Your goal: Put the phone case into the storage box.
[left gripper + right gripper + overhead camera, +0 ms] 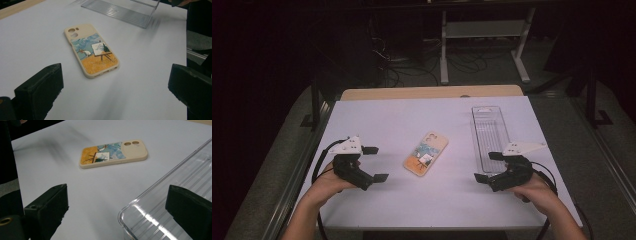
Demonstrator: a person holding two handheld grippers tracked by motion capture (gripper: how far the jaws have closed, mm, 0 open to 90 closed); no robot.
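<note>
Both pairs of jaws stand wide apart and hold nothing: the left gripper (376,163) and right gripper (488,166) hover low over the desk (377,117). Between them the phone case (426,153) lies flat, with the clear tray (490,135) just beside the right gripper.

Both forearms enter low, each hand gripping a claw: left claw (375,163) and right claw (488,166) point inward, jaws spread wide, nothing between them.

White table (377,117): phone case (426,153), clear tray (490,135)
</note>
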